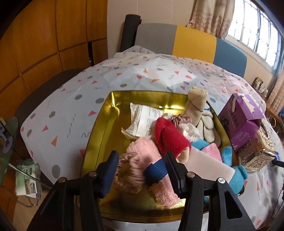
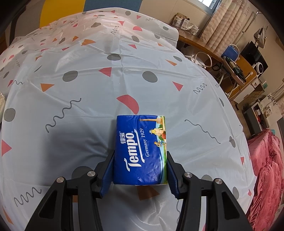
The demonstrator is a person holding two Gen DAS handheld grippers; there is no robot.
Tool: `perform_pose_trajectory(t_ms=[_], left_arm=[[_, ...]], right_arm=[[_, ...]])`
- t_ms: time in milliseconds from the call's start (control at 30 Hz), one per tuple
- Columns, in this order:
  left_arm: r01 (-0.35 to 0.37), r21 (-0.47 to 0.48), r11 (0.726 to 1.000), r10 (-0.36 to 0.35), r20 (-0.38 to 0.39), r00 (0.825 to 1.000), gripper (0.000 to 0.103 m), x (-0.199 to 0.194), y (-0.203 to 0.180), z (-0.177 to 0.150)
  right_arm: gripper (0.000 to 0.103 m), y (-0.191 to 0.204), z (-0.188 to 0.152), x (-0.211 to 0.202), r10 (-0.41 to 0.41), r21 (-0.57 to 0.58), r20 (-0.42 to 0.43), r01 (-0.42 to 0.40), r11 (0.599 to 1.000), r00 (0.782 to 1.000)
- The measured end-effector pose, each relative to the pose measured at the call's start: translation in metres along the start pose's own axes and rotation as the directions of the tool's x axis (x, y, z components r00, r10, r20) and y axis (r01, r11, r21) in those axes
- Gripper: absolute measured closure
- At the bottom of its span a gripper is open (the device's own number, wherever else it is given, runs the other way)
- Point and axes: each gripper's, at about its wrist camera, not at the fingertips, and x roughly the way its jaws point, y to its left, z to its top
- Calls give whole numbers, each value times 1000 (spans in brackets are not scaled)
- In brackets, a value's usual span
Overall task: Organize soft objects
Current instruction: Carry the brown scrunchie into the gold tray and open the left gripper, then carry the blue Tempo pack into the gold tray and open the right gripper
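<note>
Hovering with jaws spread, left gripper [image 1: 140, 170] above pink scrunchie [image 1: 128, 173] and pink towel [image 1: 150, 160] lying loose in gold tin [image 1: 99, 128]. Pinching blue tissue pack [image 2: 141, 151] by its sides, right gripper [image 2: 140, 175] over patterned tablecloth [image 2: 88, 99].

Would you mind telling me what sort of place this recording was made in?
Most likely a lived-in room at home, perhaps a dining or living room: a table under a patterned tablecloth, a three-coloured sofa back, curtains at a barred window, and wooden cabinets.
</note>
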Motion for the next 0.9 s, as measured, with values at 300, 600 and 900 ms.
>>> perform_pose_trajectory(t_ms=[300,600,900], left_arm=[[40,23,999,-41,44,998,45,-22,-12,6],[88,74,993,-92,58,994,43,-35,-33,4],[123,103,987,-129,51,990,38,-40,-45,-2]], right_arm=[[51,-1,0,-1,10,6,-10,-10,1000,1000],[51,-1,2,-3,70,61,-65,-66,996,995],[51,27,0,-14,166,56,-97,-161,985,981]])
